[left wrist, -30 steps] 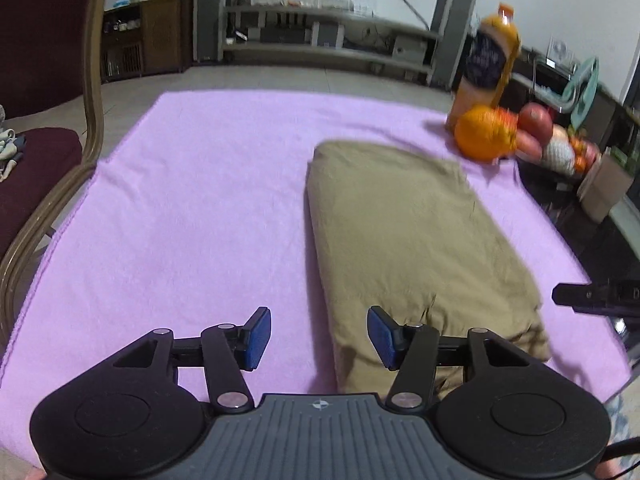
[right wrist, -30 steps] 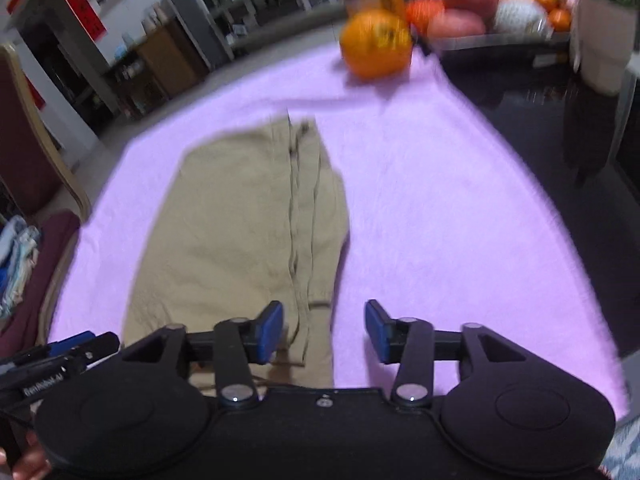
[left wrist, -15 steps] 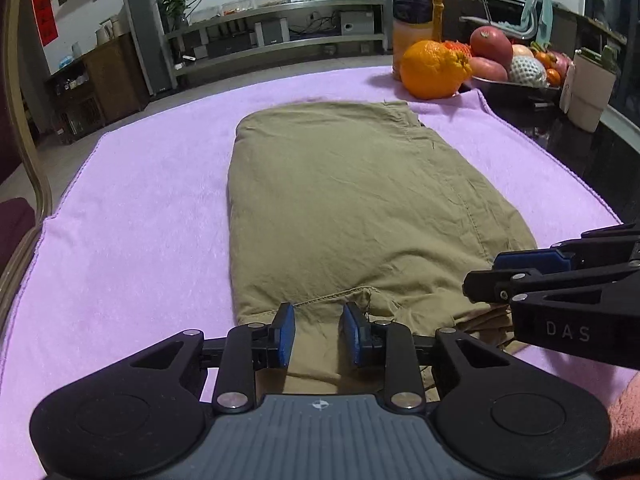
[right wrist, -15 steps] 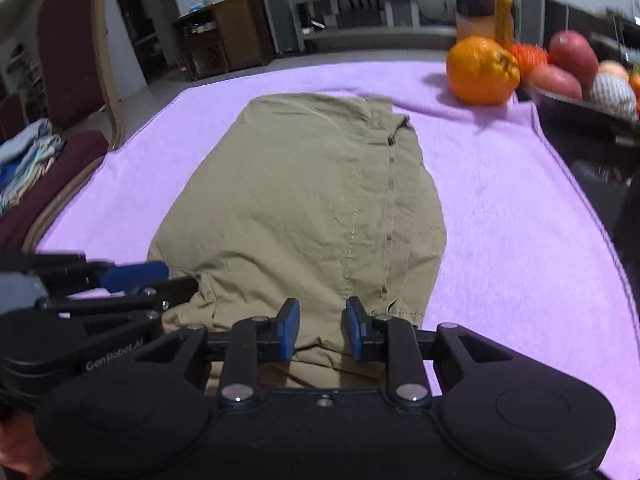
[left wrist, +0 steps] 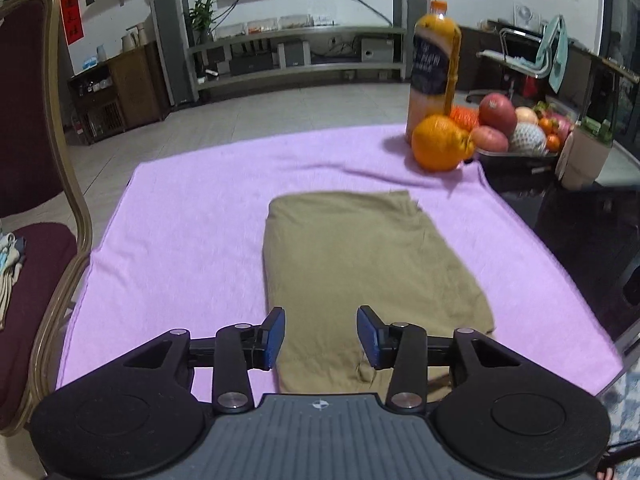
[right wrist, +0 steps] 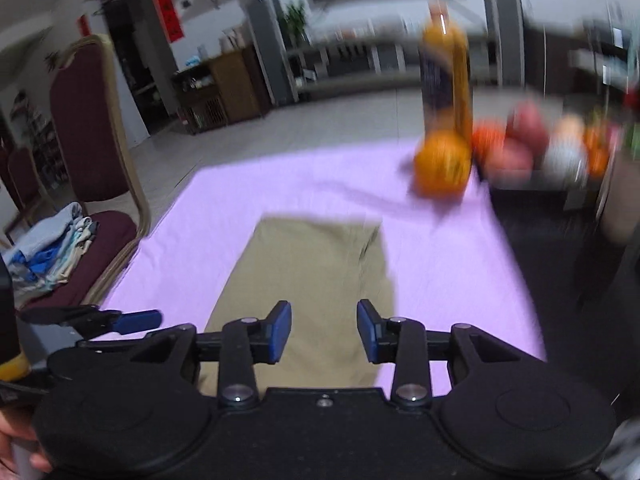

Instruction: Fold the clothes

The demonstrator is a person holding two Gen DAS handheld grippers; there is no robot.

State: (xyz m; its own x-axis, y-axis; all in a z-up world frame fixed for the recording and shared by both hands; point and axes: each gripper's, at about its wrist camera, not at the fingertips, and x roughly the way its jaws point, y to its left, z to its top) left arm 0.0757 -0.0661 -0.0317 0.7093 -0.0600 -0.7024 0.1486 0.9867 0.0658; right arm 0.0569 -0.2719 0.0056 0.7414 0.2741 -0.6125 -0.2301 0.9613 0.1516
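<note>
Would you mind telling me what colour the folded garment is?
Khaki tan, plain; the folded garment shows clearest in the left wrist view.

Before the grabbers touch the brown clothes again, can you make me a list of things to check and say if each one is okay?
1. Left gripper open and holding nothing: ok.
2. Right gripper open and holding nothing: ok.
3. Brown clothes lying flat in a neat folded rectangle on the purple towel: ok.
4. Orange and juice bottle clear of the clothes: ok, they sit at the far corner, apart from it.
5. Near edge of the clothes tidy: cannot tell, the grippers hide most of it.
6. Sharp view from the right camera: not ok, the picture is blurred.
</note>
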